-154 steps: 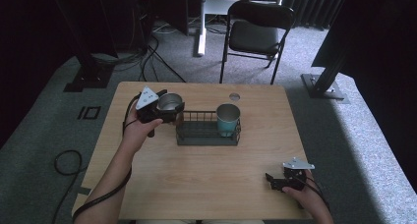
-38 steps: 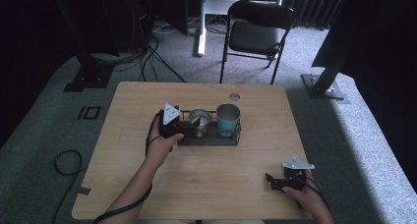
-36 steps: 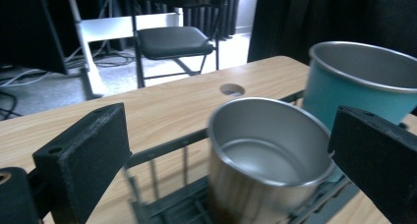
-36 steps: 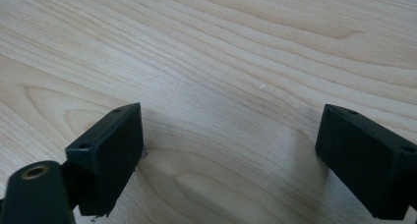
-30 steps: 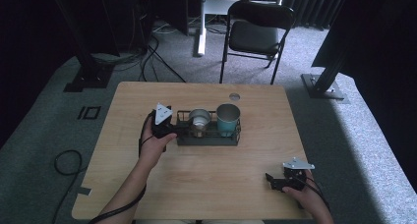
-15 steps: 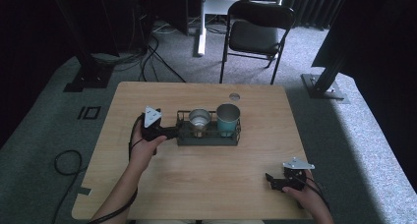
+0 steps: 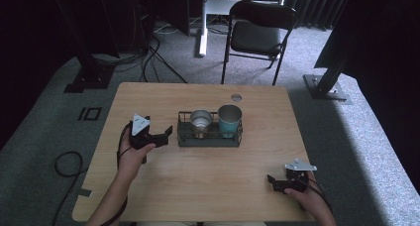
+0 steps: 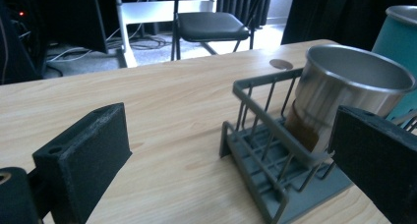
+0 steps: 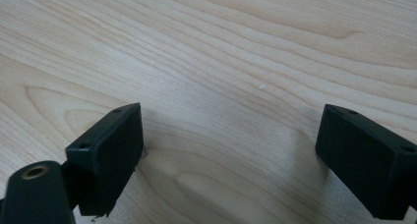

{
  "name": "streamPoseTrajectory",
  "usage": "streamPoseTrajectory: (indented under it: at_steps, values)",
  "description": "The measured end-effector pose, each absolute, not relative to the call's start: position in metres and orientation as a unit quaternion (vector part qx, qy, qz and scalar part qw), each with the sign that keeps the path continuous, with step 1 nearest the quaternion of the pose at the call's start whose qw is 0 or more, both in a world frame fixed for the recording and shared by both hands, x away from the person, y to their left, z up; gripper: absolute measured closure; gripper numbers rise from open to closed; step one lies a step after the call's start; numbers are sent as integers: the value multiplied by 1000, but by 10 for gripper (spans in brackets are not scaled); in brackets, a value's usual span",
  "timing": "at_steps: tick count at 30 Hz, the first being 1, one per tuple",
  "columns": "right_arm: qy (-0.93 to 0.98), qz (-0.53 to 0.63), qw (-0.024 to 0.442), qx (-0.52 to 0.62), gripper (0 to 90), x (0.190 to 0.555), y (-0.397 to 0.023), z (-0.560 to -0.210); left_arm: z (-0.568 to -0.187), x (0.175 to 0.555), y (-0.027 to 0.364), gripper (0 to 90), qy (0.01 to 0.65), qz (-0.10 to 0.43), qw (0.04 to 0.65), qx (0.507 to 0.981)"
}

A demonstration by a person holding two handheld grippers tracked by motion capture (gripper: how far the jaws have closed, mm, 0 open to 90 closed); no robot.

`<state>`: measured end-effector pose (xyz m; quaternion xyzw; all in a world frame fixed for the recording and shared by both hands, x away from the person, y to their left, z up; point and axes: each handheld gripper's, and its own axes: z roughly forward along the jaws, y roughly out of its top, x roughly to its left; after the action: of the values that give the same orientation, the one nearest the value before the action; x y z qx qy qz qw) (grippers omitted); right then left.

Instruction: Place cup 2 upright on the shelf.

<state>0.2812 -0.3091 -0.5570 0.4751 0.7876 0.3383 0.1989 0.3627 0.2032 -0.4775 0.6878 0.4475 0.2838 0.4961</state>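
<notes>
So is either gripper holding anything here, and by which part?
Nothing is held: the left gripper is open beside the rack, and the right gripper is open over bare table.

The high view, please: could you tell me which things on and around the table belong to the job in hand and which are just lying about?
Part of the job:
- steel cup, standing in the rack
- teal cup, beside it in the rack
- wire rack
- left gripper, open, beside the rack

Lying about:
- folding chair behind the table
- cables on the carpet
- right gripper, open, idle near the table's edge
</notes>
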Motion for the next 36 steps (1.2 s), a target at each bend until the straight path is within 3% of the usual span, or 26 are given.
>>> streamPoseTrajectory:
  at_steps: [36]
  values:
    - [787,338,199,475,104,281,-309,-557,-515,304,274,28,465,256,447,720]
